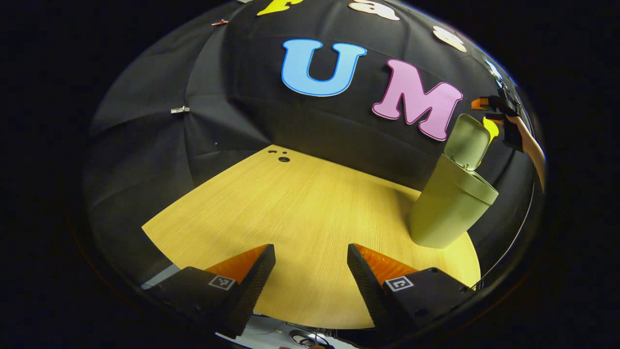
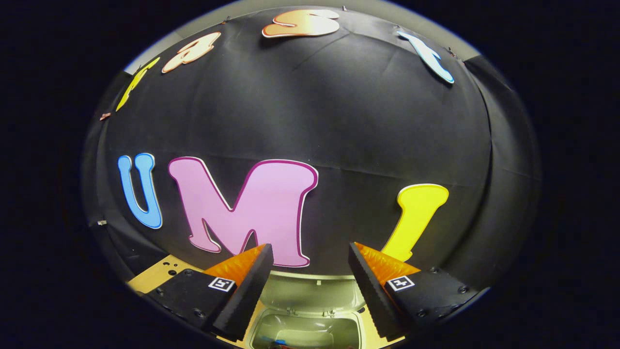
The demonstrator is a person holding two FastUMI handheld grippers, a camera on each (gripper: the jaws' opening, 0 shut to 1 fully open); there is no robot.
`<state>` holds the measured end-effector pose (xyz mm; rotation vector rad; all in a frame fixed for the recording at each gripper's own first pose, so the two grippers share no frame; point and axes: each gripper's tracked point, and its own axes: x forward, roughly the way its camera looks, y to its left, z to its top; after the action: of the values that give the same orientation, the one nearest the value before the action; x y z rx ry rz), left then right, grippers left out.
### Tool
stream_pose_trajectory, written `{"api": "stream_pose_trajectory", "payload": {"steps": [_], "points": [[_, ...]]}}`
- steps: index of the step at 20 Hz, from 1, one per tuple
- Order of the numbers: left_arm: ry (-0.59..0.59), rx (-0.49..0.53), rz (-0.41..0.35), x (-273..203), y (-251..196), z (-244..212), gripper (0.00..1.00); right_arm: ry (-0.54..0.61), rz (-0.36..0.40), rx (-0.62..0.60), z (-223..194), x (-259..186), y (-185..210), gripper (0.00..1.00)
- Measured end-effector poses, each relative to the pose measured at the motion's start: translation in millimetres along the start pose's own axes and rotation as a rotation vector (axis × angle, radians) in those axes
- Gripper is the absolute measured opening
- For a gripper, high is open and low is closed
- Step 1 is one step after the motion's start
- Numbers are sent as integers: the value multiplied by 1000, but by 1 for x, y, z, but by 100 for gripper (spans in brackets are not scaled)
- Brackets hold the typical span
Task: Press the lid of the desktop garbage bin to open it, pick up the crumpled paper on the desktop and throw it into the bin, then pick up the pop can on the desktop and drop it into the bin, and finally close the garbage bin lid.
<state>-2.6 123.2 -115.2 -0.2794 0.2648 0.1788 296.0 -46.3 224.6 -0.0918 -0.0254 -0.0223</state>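
The olive-green desktop bin [image 1: 448, 208] stands at the table's right end with its lid [image 1: 467, 141] tipped up and back. My right gripper [image 1: 489, 110] hangs above and behind the lid, with a hand holding it. In the right gripper view I look down past the raised lid [image 2: 315, 293] into the bin's mouth [image 2: 310, 332]. A pale shape and a bit of blue and red lie inside, too cut off to name. That right gripper [image 2: 310, 249] is open with nothing between its fingers. My left gripper [image 1: 311, 252] hovers open over bare tabletop, left of the bin.
The light wooden table [image 1: 290, 203] runs back to the black cloth wall and has small holes [image 1: 284, 159] near its far edge. A corner of the table [image 2: 155, 274] shows left of the bin. Cables [image 1: 305, 339] lie below the table's near edge.
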Motion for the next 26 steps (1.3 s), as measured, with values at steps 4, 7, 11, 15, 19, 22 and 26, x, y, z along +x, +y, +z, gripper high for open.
{"api": "stream_pose_trajectory", "payload": {"steps": [4,7,11,15,19,22,26], "points": [[0,-24,2,3,4,3,96,60,-28,28,-20,25,-2,97],[-4,-17,8,6,3,6,96,108,-24,36,-37,29,-2,98],[-3,-8,-7,4,-4,6,96,112,-21,41,-37,20,-3,98],[7,2,-17,-1,-5,-1,96,116,-15,93,-46,-1,0,97],[15,10,-43,-10,-8,-9,96,130,2,79,-65,-37,5,97],[16,37,-51,-13,-9,-11,96,161,18,101,-95,-62,9,98],[9,50,-71,-15,-17,-14,96,229,18,110,-145,-84,3,96]]}}
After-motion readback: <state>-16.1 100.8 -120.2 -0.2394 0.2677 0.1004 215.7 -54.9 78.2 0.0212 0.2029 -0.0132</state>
